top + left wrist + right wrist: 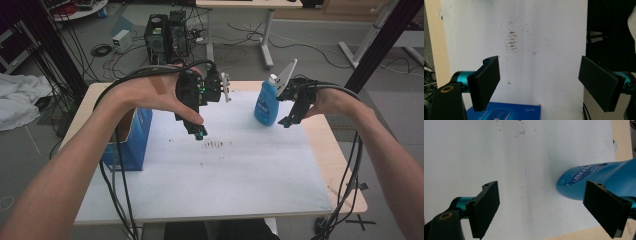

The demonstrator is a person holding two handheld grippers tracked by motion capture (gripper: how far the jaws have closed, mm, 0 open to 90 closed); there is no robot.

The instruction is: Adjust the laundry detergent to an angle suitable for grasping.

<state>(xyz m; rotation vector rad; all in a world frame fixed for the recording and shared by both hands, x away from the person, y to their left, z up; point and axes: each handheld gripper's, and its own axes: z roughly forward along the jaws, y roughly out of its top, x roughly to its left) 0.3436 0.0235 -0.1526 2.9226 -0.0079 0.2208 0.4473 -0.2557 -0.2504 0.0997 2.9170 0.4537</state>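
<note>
A blue bottle (265,104) with a white cap stands upright at the back right of the white sheet (220,165). My right gripper (289,120) hovers just right of it, jaws open and empty; in the right gripper view the blue bottle (599,180) lies behind the right-hand jaw, outside the gap of the right gripper (550,210). My left gripper (199,132) hangs above the sheet's middle, pointing down over a patch of dark marks (215,145). In its own view the left gripper (540,85) is open with nothing between the pads, and the dark marks (511,41) lie beyond.
A blue box (131,140) stands at the sheet's left edge, under my left forearm, and the blue box (504,111) sits low in the left gripper view. Cables trail off the table front. Beyond the table's far edge are a computer tower (167,37), desk legs and floor cables.
</note>
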